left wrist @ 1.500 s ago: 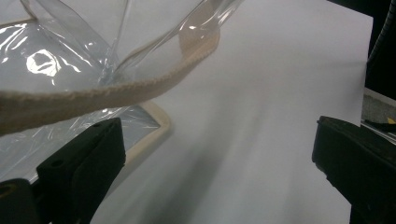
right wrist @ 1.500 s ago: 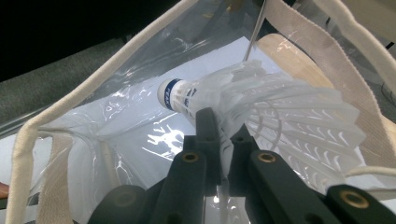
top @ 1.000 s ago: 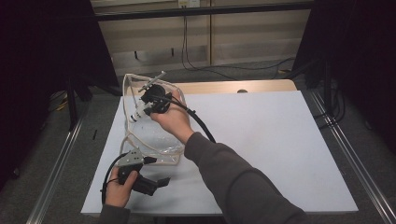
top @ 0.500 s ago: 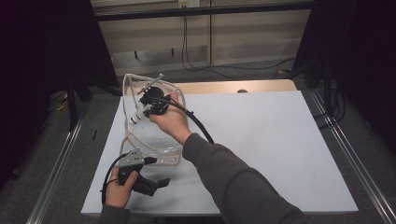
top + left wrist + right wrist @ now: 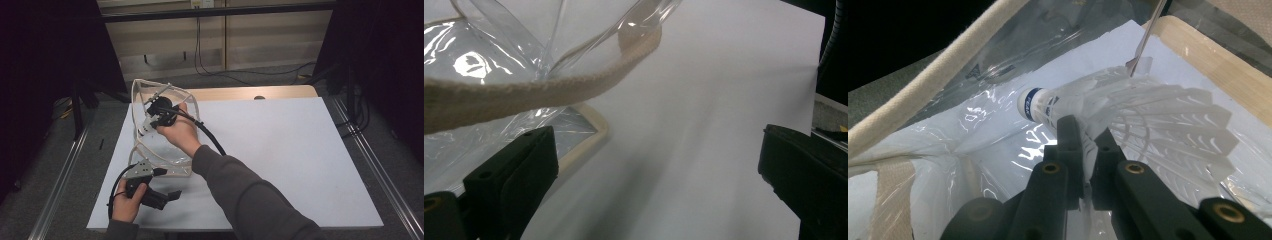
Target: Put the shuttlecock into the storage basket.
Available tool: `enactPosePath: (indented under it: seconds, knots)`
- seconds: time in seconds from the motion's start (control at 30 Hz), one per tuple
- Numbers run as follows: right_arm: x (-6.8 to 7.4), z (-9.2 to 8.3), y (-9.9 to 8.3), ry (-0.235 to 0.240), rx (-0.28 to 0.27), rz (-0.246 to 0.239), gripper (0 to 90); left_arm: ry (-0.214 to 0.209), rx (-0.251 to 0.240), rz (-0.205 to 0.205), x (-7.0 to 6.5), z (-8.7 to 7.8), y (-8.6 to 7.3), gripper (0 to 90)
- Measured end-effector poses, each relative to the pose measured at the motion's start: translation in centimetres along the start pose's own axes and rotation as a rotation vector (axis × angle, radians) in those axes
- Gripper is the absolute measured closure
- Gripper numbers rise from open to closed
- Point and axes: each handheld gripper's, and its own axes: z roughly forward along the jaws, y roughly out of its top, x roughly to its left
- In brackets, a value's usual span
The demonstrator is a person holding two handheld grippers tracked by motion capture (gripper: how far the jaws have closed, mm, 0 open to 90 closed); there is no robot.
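The person wears a grey long sleeve (image 5: 250,195) on the right arm, and a grey cuff (image 5: 122,231) shows at the left wrist. Each hand-held gripper is black: the left hand-held gripper (image 5: 162,197) carries a grey three-cornered plate (image 5: 138,171) on top and trails a thin black cable (image 5: 116,192); the right hand-held gripper (image 5: 1087,145) trails a thicker black cable (image 5: 207,135). Its jaws are matte black blocks fixed with brass-coloured screws (image 5: 1135,169).

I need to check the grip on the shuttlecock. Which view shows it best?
The right gripper view: the shuttlecock is close, feathers pinched between the right gripper's fingers. In the high view it is a small white shape.
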Motion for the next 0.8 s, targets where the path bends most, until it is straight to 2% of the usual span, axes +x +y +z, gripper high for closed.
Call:
enactPosePath:
  seconds: [0.53,0.8]
  knots:
    - [0.3,1.1,-0.3,0.005,0.021,0.004,86.7,0.001,0.002,-0.003,-0.1,0.0,0.0,2.8]
    - [-0.2,2.0,-0.8,-0.001,0.047,0.007,86.6,-0.003,0.001,-0.003,0.1,0.0,-0.1,2.8]
